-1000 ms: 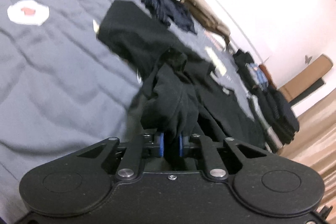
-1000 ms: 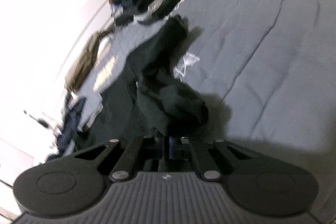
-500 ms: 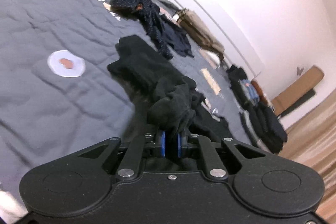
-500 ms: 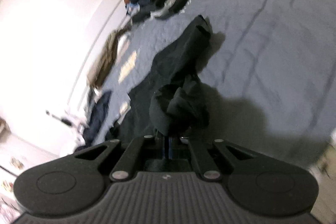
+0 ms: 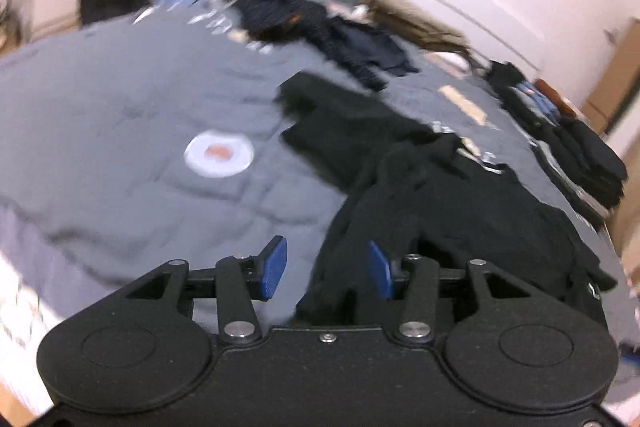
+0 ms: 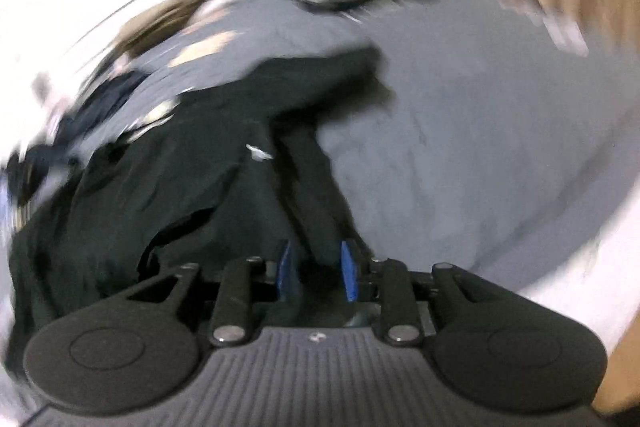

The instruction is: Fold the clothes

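Grey quilted bed (image 5: pixel 120 115) fills both views; both are motion-blurred. The black garment (image 5: pixel 460 195) lies spread across the bed, one long end reaching away toward the far side, the nearer bulk rumpled right in front of both grippers. It is not a neat fold: creases and a loose flap show in the right wrist view (image 6: pixel 168 179).

Main change: half a second ago both grippers were pinched tight on bunched black cloth held up off the bed. Now the left gripper (image 5: pixel 326 269) has its blue pads spread wide, cloth lying against the right pad only, nothing clamped. The right gripper (image 6: pixel 314 269) is also parted, less wide, with a strip of the garment running loose between the pads.

Judgement: the garment has just been let go and laid down, so one lay-out or fold-over move looks ended; it needs smoothing or another fold before it counts as folded.

Far edge: dark heap of other clothes (image 5: pixel 320 27) and a stack of folded dark items (image 5: pixel 580 163), well apart from the garment.
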The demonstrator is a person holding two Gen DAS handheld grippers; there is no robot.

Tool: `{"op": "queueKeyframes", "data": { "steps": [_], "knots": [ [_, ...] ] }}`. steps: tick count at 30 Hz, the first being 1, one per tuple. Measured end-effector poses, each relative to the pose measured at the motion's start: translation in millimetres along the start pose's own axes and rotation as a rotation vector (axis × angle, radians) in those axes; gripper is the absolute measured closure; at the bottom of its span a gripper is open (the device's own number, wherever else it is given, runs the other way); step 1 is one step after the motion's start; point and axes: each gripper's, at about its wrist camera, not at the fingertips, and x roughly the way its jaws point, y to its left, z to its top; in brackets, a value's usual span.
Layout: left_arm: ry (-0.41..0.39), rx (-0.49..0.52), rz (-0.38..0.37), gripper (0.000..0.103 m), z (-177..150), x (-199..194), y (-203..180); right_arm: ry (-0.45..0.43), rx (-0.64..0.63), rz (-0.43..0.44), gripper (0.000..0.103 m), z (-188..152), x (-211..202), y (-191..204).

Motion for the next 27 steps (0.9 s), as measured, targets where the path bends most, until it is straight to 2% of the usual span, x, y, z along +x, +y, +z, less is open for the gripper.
{"op": "queueKeyframes", "data": {
  "steps": [4,8,11,13,19,24,27],
  "knots": [
    [-0.031,0.207,-0.023,0.057,0.9,0.4,-36.6,-0.031,-0.162,0.066,0.075,18.6,0.0,23.5],
    [-0.055,0.338,-0.058,0.057,8.4,14.6,-66.3,-0.019,-0.265,0.131,0.075,38.7,12.1,45.1],
    [-0.018,0.417,-0.095,0.057,14.3,37.5,-82.6,0.013,-0.304,0.162,0.075,53.5,29.7,54.3],
    [-0.003,0.477,-0.086,0.057,17.9,55.2,-91.2,0.036,-0.323,0.163,0.075,60.8,43.5,59.3],
    [0.051,0.531,-0.089,0.057,23.6,99.0,-91.1,0.083,-0.355,0.189,0.074,70.8,71.6,72.8],
    [0.086,0.559,-0.074,0.057,21.3,119.2,-91.6,0.106,-0.356,0.237,0.074,73.8,85.1,82.7],
    [0.094,0.585,-0.054,0.057,20.0,127.9,-94.1,0.105,-0.387,0.243,0.071,67.8,85.1,86.5]
  ]
}}
